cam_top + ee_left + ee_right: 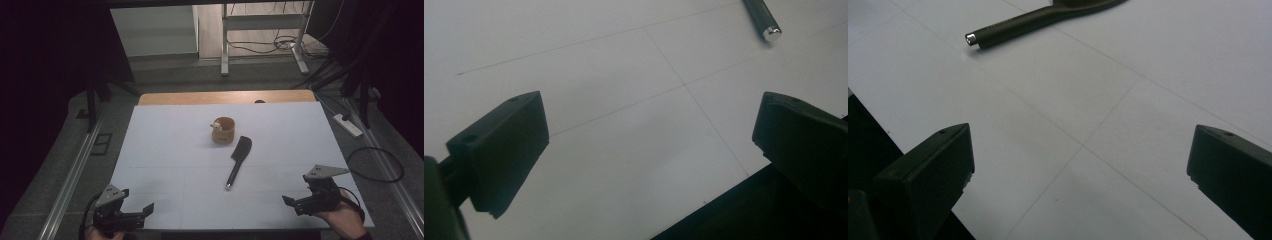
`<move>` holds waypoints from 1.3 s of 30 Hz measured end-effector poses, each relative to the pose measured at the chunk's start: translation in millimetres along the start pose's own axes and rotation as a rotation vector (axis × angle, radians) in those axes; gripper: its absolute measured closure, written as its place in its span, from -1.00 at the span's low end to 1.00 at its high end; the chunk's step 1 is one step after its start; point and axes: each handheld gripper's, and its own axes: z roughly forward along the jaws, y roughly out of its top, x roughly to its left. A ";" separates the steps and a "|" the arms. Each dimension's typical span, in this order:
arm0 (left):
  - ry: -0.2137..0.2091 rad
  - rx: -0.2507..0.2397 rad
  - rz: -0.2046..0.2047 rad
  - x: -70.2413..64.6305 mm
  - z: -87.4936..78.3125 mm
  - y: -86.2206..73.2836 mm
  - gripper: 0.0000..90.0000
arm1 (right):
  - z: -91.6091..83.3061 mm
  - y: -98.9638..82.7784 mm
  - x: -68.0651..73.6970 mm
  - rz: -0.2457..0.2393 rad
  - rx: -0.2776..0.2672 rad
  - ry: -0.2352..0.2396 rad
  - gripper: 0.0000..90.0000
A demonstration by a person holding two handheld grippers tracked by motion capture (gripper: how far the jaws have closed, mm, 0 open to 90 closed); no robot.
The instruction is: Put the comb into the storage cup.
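while both tools gape empty at the near edge, black spatula (238, 161) midway between, well apart

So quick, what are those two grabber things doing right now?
Left gripper: open, fingers apart, holding nothing.
Right gripper: open, fingers apart, holding nothing.

Left claw (142, 212) and right claw (292, 202) sit low at the near corners, jaws spread wide, each hand-held.
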 end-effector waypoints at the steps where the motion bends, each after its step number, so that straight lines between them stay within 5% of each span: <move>1: 0.000 0.000 0.000 0.0 0.0 0.0 -0.95 | 1.0 1.0 -0.3 0.007 -0.003 0.008 -1.00; 39: -0.007 -0.003 -0.007 1.2 0.0 0.1 -0.95 | 46.2 43.3 10.3 -0.071 0.067 0.063 -1.00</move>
